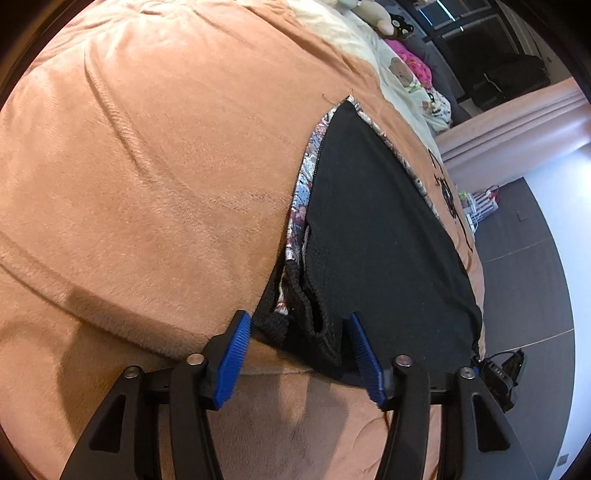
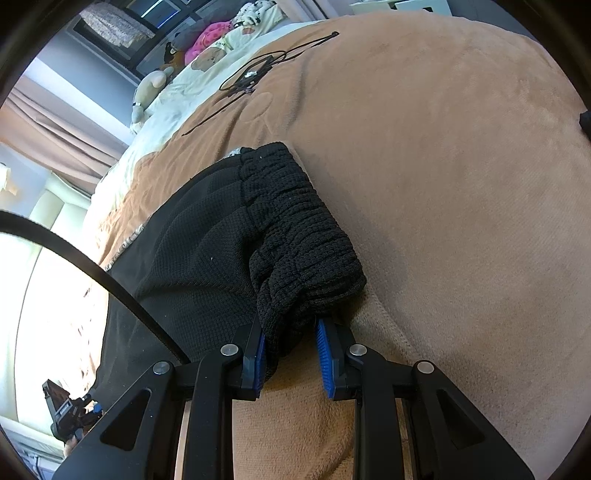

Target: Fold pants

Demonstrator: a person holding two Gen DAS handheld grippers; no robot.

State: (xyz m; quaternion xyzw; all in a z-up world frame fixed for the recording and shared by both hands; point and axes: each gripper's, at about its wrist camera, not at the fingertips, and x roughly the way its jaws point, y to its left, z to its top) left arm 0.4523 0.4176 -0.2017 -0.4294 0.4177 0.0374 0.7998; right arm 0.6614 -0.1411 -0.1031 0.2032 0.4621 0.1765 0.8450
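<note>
Black knit pants (image 1: pixel 376 236) with a patterned lining edge (image 1: pixel 299 192) lie flat on a tan blanket (image 1: pixel 147 166). My left gripper (image 1: pixel 299 321) is open, its blue pads either side of a bunched black corner of the pants. In the right wrist view the pants (image 2: pixel 192 251) end in a ribbed elastic waistband (image 2: pixel 295 229). My right gripper (image 2: pixel 290 328) is open, its blue pads around the waistband's bunched near corner, not pressed together.
A black cable (image 2: pixel 255 74) lies on the blanket (image 2: pixel 461 184) beyond the waistband. Plush toys (image 2: pixel 151 85), pink cloth (image 2: pixel 210 37) and a cream sheet (image 1: pixel 332 22) lie at the bed's far end. Curtains (image 1: pixel 517 118) and grey floor (image 1: pixel 524 277) lie past the bed edge.
</note>
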